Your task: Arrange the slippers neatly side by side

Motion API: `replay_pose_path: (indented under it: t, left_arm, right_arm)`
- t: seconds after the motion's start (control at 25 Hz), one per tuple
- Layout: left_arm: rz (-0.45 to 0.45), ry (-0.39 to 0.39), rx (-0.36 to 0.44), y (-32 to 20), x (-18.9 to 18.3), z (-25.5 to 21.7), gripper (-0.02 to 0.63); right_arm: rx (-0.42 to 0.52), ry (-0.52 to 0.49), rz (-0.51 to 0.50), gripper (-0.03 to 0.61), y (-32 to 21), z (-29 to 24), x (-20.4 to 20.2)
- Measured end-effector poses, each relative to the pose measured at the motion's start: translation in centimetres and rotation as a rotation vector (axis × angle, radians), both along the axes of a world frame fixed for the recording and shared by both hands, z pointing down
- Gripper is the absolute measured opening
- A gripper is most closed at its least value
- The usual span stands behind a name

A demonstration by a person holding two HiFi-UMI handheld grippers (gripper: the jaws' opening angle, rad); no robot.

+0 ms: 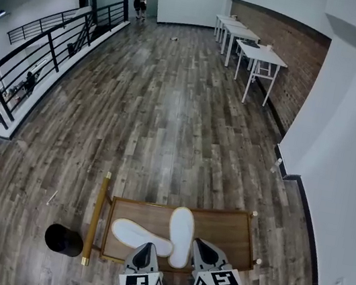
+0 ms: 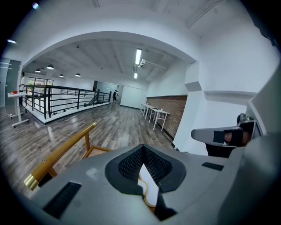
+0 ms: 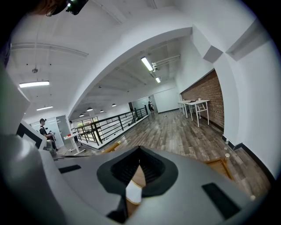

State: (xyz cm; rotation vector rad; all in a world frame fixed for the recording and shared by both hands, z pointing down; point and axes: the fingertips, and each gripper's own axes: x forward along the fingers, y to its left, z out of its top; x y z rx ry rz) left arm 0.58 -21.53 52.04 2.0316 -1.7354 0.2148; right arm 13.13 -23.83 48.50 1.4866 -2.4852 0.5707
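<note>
Before any grasp: left gripper (image 1: 143,257) and right gripper (image 1: 207,253) pinched shut (both empty). Next, likely: open, swing slanted slipper (image 1: 139,236) parallel beside straight slipper (image 1: 181,233).

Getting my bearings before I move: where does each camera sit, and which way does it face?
Head view: on the person's head, looking steeply down at the low table with two slippers; left tongs and right tongs show at the bottom.
Left gripper view: on the left tongs, looking along them down the hall; its own shut tongs show.
Right gripper view: same from the right tongs.
Shared: both show railing and white desks.
</note>
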Motion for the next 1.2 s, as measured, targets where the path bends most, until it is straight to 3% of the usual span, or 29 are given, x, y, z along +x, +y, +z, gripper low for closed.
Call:
replay_pose_path:
  t: [0.48, 0.72, 0.92, 1.16, 1.2]
  left_arm:
    - [-0.035, 0.012, -0.030, -0.2, -1.4, 1.0, 0.000]
    - [-0.104, 0.157, -0.041, -1.0, -2.8, 2.5, 0.000]
    - [-0.168, 0.220, -0.133, -2.0, -4.2, 5.0, 0.002]
    - [-0.256, 0.216, -0.220, -3.5, -7.3, 8.4, 0.005]
    - [-0.267, 0.228, -0.236, -3.7, -7.7, 9.0, 0.029]
  right_arm:
    - [-0.013, 0.015, 0.015, -0.002, -0.4, 0.4, -0.3]
    - [-0.015, 0.014, 0.026, -0.002, -0.7, 0.5, 0.0]
    - [-0.020, 0.013, 0.046, -0.002, -0.8, 0.5, 0.5]
    - [-0.027, 0.023, 0.067, -0.002, -0.8, 1.0, 0.9]
    - [-0.030, 0.025, 0.074, -0.002, -0.9, 1.0, 1.0]
